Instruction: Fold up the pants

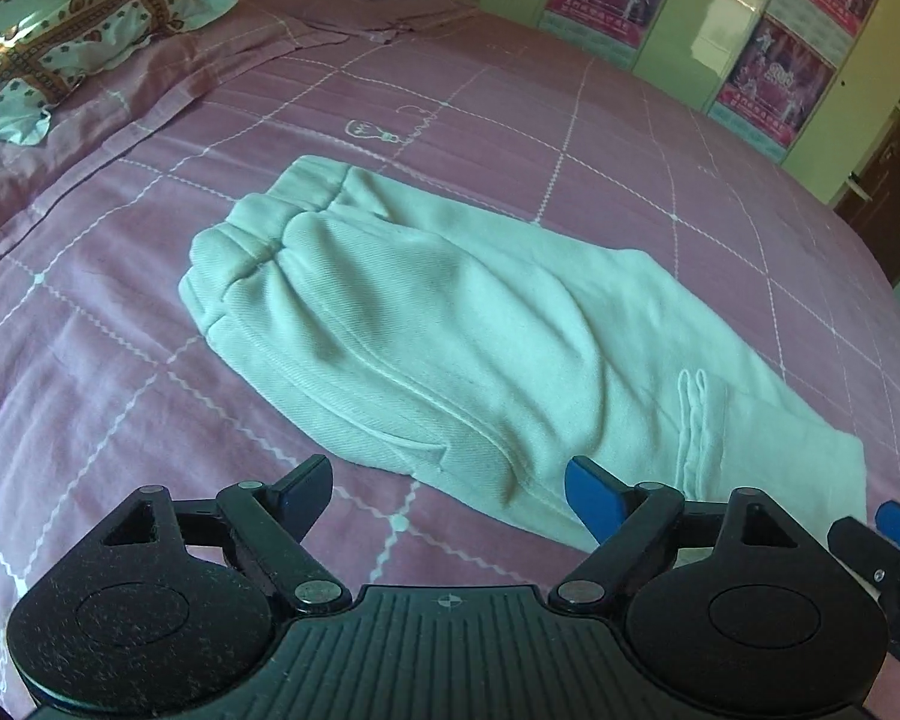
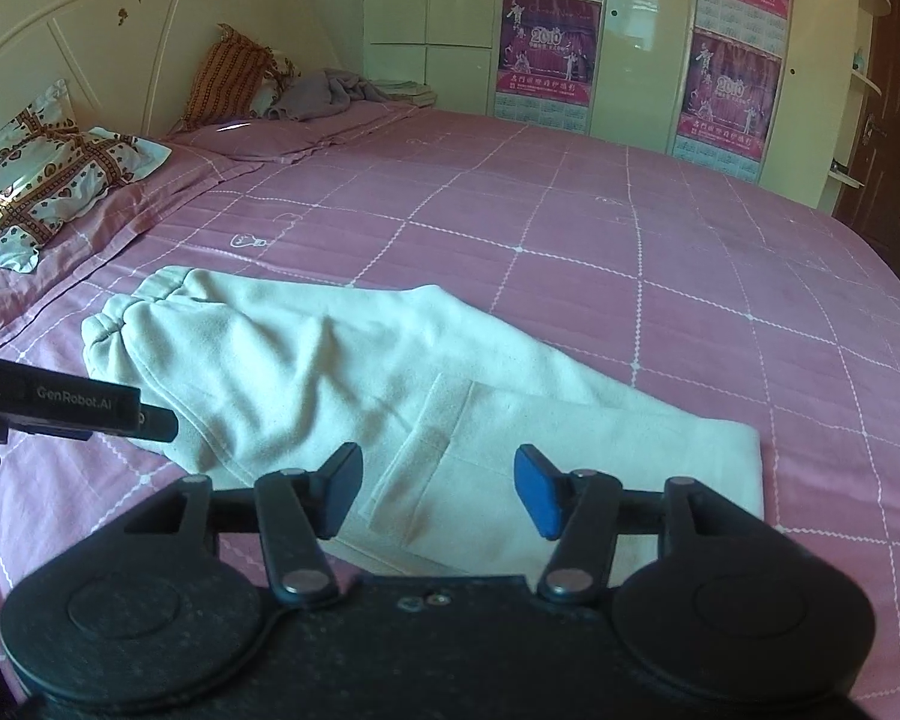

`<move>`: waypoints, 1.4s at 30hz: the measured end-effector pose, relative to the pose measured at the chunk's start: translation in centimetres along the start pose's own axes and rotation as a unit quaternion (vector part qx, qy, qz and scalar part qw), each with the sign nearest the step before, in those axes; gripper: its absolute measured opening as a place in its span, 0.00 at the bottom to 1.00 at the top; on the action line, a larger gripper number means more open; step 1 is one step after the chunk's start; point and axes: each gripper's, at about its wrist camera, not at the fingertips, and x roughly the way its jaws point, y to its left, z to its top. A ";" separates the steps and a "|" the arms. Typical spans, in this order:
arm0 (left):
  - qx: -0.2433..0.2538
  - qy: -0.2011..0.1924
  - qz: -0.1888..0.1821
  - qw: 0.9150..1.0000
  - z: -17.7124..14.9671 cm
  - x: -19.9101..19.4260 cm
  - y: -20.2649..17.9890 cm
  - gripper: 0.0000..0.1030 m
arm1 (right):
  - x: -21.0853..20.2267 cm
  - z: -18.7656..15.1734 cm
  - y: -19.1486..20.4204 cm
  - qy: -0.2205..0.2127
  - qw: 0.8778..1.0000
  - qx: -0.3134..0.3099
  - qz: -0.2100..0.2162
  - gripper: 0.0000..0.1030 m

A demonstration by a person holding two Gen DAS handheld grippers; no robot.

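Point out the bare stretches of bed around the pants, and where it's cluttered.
Bare sheet runs from the pants to the wardrobe, and along their near-left side. Crowded at the headboard: patterned pillow, striped cushion, grey blanket.

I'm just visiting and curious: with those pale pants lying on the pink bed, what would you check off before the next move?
1. Left gripper free of cloth: ok, jaws open, nothing between them.
2. Right gripper free of cloth: ok, jaws open above the pants.
3. Pants folded lengthwise, legs stacked: ok, both cuffs lie together.
4. Pants lying flat: not ok, soft ridges run across the upper layer.
5. Room on the bedspread for another fold: ok, bare beyond the pants.
6. Underside layers aligned: cannot tell, hidden.
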 end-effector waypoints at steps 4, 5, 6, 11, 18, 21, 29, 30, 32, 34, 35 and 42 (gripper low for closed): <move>-0.050 0.013 -0.002 0.999 0.4 1.6 2.6 0.82 | 1.5 -0.6 0.6 0.021 1.000 0.009 0.004 0.54; -0.061 0.016 -0.005 0.998 0.5 2.0 3.1 0.82 | 1.9 -0.7 0.7 0.026 1.000 0.013 0.007 0.53; -0.073 0.021 -0.009 0.997 0.6 2.6 3.6 0.82 | 2.4 -0.9 0.9 0.032 0.999 0.017 0.012 0.51; -0.120 0.038 -0.011 0.992 1.2 5.5 5.5 0.82 | 5.3 -1.1 2.3 0.058 0.998 0.016 0.032 0.39; -0.158 0.041 -0.008 0.987 2.4 7.6 7.0 0.82 | 10.9 0.9 4.0 0.085 0.994 0.046 0.049 0.39; -0.144 0.047 0.024 0.988 2.9 8.5 6.8 0.75 | 13.3 1.2 4.9 0.105 0.991 0.065 0.053 0.40; -0.141 0.039 0.027 0.989 2.8 7.7 8.0 0.56 | 13.3 -0.2 9.6 0.122 0.988 -0.017 0.095 0.37; -0.153 0.039 0.024 0.987 2.8 7.3 8.6 0.56 | 13.3 0.2 9.0 0.122 0.987 -0.005 0.100 0.36; -0.186 0.040 0.010 0.982 2.9 7.0 9.6 0.66 | 12.5 1.2 7.9 0.100 0.990 0.019 0.102 0.37; -0.213 0.034 -0.007 0.976 2.9 7.1 10.2 0.87 | 12.3 2.1 7.5 0.083 0.992 0.025 0.088 0.43; -0.220 0.033 -0.016 0.975 3.0 7.3 10.3 0.93 | 12.5 2.2 7.4 0.087 0.992 0.029 0.087 0.43; -0.239 0.018 -0.047 0.970 3.3 9.6 10.4 0.95 | 12.7 0.6 8.2 0.106 0.989 0.025 0.102 0.41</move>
